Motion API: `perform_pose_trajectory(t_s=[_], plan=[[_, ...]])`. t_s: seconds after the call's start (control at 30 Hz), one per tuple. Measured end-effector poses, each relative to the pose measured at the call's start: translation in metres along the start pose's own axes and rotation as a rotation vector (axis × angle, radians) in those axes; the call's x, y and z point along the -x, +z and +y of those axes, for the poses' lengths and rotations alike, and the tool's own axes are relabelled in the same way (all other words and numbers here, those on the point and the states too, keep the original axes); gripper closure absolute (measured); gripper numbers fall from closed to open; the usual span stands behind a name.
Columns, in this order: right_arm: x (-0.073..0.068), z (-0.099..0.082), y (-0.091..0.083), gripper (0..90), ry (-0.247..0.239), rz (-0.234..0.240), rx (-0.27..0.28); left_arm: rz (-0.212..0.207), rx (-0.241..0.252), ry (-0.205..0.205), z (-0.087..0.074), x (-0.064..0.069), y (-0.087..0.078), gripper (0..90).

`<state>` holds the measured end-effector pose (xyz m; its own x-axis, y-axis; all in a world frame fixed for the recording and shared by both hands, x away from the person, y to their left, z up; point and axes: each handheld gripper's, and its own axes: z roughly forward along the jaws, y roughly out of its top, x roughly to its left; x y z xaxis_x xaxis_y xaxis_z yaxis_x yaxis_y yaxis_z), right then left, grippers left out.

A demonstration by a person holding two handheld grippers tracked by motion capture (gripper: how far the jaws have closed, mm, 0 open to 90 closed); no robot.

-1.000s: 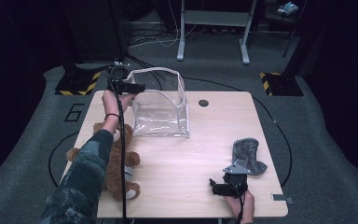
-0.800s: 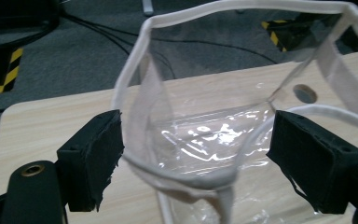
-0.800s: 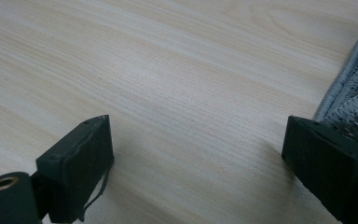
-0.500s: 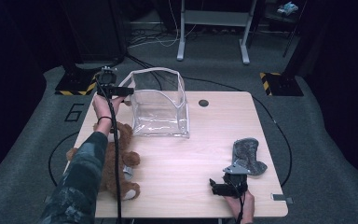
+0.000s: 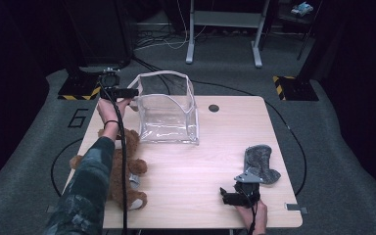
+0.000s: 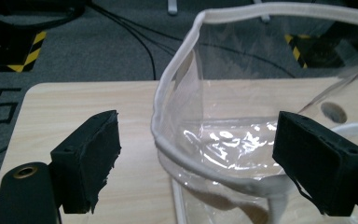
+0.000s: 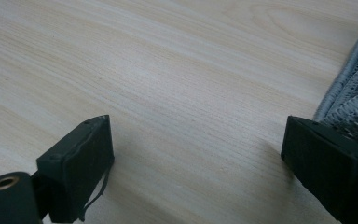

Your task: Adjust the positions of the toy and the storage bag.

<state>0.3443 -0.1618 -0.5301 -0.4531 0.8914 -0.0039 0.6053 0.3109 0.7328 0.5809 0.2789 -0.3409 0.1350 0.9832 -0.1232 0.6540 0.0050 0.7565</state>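
A clear plastic bag [image 5: 169, 115] with a white rim stands open at the back of the wooden table [image 5: 215, 147]. My left gripper [image 5: 129, 92] is at the bag's upper left corner. In the left gripper view its jaws [image 6: 200, 149] are open and have just been opening a little. The bag's white rim [image 6: 168, 140] runs between them, touching neither pad. A brown teddy bear [image 5: 127, 171] lies at the left under the person's forearm. My right gripper [image 5: 227, 197] rests near the front edge, open [image 7: 196, 163] over bare wood, beside a grey knitted cloth [image 5: 259, 161] [image 7: 354, 98].
A round dark hole [image 5: 214, 107] sits in the tabletop right of the bag. Cables trail from both grippers. Grey carpet with a black circle line surrounds the table, and a metal stand [image 5: 223, 29] is behind it.
The left hand and its gripper have shifted slightly to the left and down beside the bag's left corner. The right gripper has stayed where it was.
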Motion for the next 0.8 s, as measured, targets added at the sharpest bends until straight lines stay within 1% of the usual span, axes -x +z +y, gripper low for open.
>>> perform_pose_trajectory(t_s=[0.03,0.07,0.1,0.13,0.17,0.2,0.27,0.3,0.33,0.37,0.4,0.43,0.47,0.5,0.53,0.6,0.63,0.67,0.7,0.77,0.8], plan=[[0.000,0.000,0.000,8.4,0.000,0.000,0.000,-0.013,-0.012,0.005,-0.001,-0.001,0.002,14.9],[0.000,0.000,0.000,8.4,0.000,0.000,0.000,-0.017,-0.026,0.000,-0.002,-0.001,0.004,14.9],[0.000,0.000,0.000,8.4,0.000,0.000,0.000,-0.017,-0.026,0.000,-0.002,-0.001,0.004,15.1],[0.000,0.000,0.000,8.4,0.000,0.000,0.000,-0.032,-0.054,0.001,-0.004,-0.001,0.007,15.4],[0.000,0.000,0.000,8.4,0.000,0.000,0.000,-0.033,-0.063,-0.002,-0.005,-0.001,0.008,15.7],[0.000,0.000,0.000,8.4,0.000,0.000,0.000,-0.045,-0.074,-0.002,-0.006,-0.002,0.010,15.9],[0.000,0.000,0.000,8.4,0.000,0.000,0.000,-0.075,-0.088,-0.013,-0.007,-0.003,0.012,16.1],[0.000,0.000,0.000,8.4,0.000,0.000,0.000,-0.080,-0.102,-0.012,-0.008,-0.002,0.013,16.5],[0.000,0.000,0.000,8.4,0.000,0.000,0.000,-0.080,-0.102,-0.012,-0.008,-0.002,0.013,17.3],[0.000,0.000,0.000,8.4,0.000,0.000,0.000,-0.118,-0.110,-0.009,-0.010,-0.002,0.014,17.3],[0.000,0.000,0.000,8.4,0.000,0.000,0.000,-0.159,-0.138,-0.012,-0.011,-0.002,0.015,25.1],[0.000,0.000,0.000,8.5,0.000,0.000,0.000,-0.173,-0.141,-0.017,-0.012,-0.001,0.016,28.9],[0.000,0.000,0.000,8.6,-0.001,-0.001,0.000,-0.198,-0.150,-0.009,-0.014,0.000,0.018,33.2],[0.000,0.000,0.000,8.6,0.002,-0.002,0.000,-0.218,-0.150,-0.014,-0.015,0.001,0.018,37.7],[0.000,0.000,0.000,8.7,0.002,-0.003,0.000,-0.221,-0.143,-0.032,-0.016,0.003,0.019,42.3],[0.000,0.000,0.000,9.0,0.003,-0.003,0.000,-0.221,-0.152,-0.007,-0.018,0.005,0.021,52.1],[0.000,0.000,0.000,9.0,0.003,-0.001,0.001,-0.213,-0.161,0.016,-0.019,0.007,0.022,56.8],[0.000,0.000,0.000,9.0,0.003,-0.003,0.000,-0.211,-0.168,0.025,-0.019,0.009,0.023,59.9],[0.000,0.000,0.000,9.0,0.003,-0.003,0.001,-0.211,-0.168,0.025,-0.019,0.009,0.023,63.2],[0.000,0.000,0.000,9.1,0.003,-0.003,0.001,-0.222,-0.168,0.042,-0.020,0.014,0.023,69.6],[0.000,0.000,0.000,9.1,0.003,-0.003,0.001,-0.220,-0.168,0.050,-0.020,0.016,0.023,71.9]])
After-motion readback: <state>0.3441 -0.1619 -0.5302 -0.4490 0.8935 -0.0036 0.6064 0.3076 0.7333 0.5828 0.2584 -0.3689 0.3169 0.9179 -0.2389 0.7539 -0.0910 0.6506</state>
